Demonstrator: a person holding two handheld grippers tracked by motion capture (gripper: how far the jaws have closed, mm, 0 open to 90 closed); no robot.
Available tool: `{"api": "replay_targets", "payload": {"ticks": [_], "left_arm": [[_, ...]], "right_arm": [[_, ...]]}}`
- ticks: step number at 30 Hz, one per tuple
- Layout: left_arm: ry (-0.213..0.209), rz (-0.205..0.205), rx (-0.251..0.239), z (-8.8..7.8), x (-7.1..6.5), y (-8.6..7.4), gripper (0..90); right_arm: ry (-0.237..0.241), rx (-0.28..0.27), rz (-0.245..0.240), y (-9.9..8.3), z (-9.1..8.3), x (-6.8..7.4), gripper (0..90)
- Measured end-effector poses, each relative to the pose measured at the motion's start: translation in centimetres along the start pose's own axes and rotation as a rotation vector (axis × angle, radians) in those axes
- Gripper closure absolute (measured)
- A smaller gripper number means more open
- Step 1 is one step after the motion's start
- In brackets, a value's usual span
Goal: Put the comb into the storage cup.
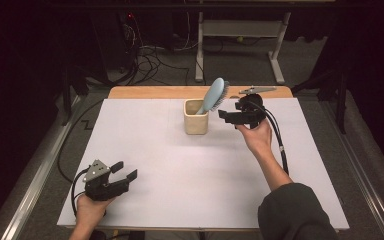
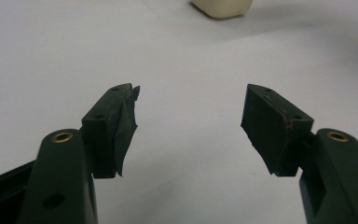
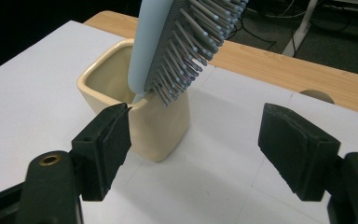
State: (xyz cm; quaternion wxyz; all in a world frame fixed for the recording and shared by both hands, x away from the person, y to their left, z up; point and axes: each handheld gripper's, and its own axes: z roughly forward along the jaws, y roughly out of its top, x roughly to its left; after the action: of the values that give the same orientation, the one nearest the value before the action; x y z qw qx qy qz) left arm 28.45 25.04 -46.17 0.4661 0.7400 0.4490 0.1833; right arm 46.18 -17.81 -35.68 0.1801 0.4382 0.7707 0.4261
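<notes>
High view: white counter (image 1: 180, 165) with a cream square cup (image 1: 196, 116) at upper centre of the frame.
Hairbrush: light blue hairbrush (image 1: 214, 95) stands handle-down in the cup, head leaning toward upper right, bristles facing right.
Right claw (image 1: 228, 117): jaws spread, empty, just right of the cup; the right gripper view has cup (image 3: 142, 112) and brush (image 3: 177, 42) close ahead.
Left claw (image 1: 124, 171): jaws spread, empty, at lower left of the frame, well apart from the cup.

Quick count: 1 cream holder cup (image 1: 196, 117), 1 light-blue hairbrush (image 1: 214, 95) standing in it, 2 grippers, left gripper (image 1: 124, 170) and right gripper (image 1: 222, 116), 2 hands on 'em, all on 1 white table (image 1: 180, 170).
</notes>
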Motion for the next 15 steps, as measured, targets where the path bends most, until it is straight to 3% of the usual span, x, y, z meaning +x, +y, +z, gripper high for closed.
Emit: {"api": "replay_targets", "payload": {"ticks": [15], "left_arm": [[0.002,-0.001,-0.001,-0.02,0.02,0.0,35.6]], "right_arm": [[-0.004,-0.003,0.005,-0.77,-0.76,-0.7,26.2]]}}
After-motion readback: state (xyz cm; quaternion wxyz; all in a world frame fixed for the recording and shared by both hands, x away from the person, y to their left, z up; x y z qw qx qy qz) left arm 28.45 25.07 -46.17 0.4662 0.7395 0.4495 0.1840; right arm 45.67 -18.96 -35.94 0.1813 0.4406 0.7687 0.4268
